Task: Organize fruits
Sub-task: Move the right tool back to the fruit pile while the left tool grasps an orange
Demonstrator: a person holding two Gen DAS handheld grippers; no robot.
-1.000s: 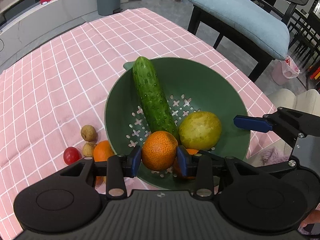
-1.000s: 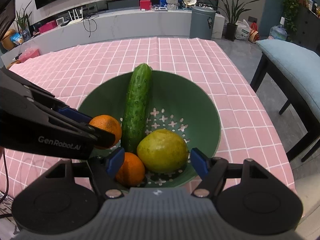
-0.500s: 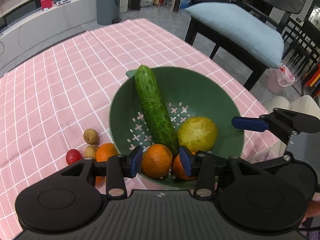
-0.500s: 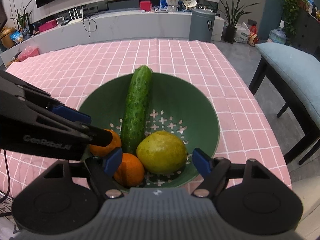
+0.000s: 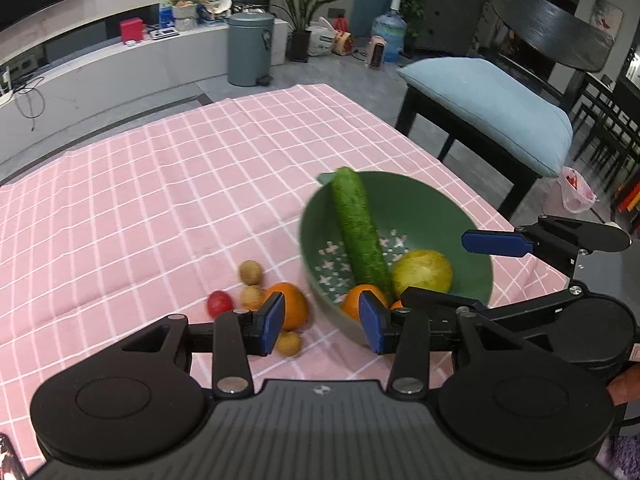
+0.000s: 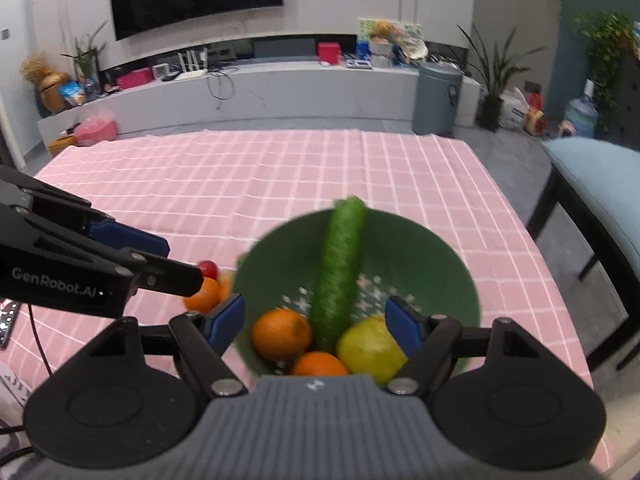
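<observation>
a living room is seen behind the bench, with a dark screen on the wall, a long low pale shelf and a grey bin (image 6: 436,98). the bench is covered by a pink checked cloth (image 5: 160,184). a green perforated bowl (image 6: 432,256) stands on the cloth towards the near right of the bench. a cucumber (image 6: 340,268) is laid in it, its far end resting on the far rim. beside the cucumber's near end a yellow-green pear (image 6: 368,348) lies on one side and an orange (image 6: 280,334) on the other, with a second orange (image 6: 320,364) at the near wall of the bowl.

outside the bowl, just to its left, another orange (image 5: 290,306) is left on the cloth, with a red cherry tomato (image 5: 219,303) and three small brown round fruits (image 5: 251,273) close around it.

the left tool (image 5: 322,324) is held above the gap between the loose orange and the bowl; its jaws stand partly apart and nothing is gripped. the right tool (image 6: 316,322) is held over the near part of the bowl, jaws wide apart, and nothing is clasped by its pads. a chair with a pale blue cushion (image 5: 492,108) is seen to the right.
</observation>
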